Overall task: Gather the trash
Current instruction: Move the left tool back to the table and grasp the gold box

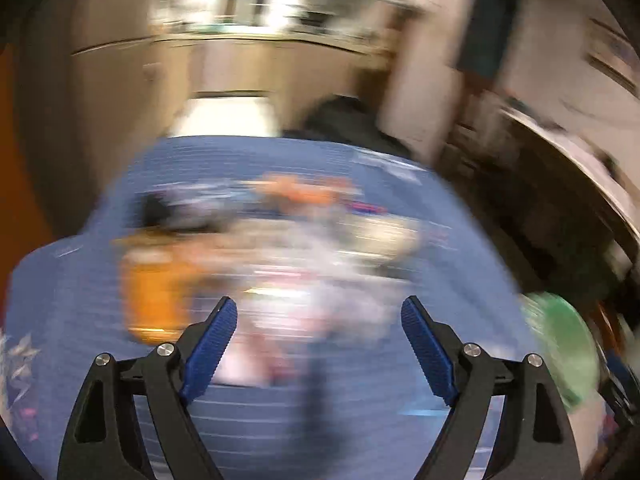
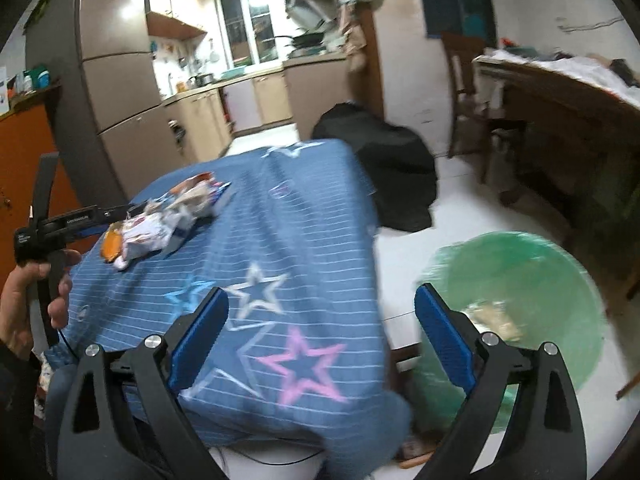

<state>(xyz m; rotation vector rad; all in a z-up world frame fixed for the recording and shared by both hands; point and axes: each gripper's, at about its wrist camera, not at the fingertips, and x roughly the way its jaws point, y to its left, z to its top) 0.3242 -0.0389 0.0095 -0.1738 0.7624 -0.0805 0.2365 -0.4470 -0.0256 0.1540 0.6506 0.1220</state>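
Left tool (image 1: 319,354) gaping, empty, nearer trash pile (image 2: 160,220); pile lies ahead on far-left worktop (image 2: 304,240), blur hides probable left-right axis. Right tool (image 2: 322,338) gaping, empty, beside green bin (image 2: 520,280).

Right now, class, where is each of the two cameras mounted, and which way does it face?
Left wrist: on the left gripper, jaws open and empty, facing down over the heap of wrappers on the blue cloth; heavily blurred.
Right wrist: on the right gripper, open and empty, facing the cloth's near corner and the green bin; the left hand shows.
Shared: cloth, wrappers, green bin, kitchen behind.
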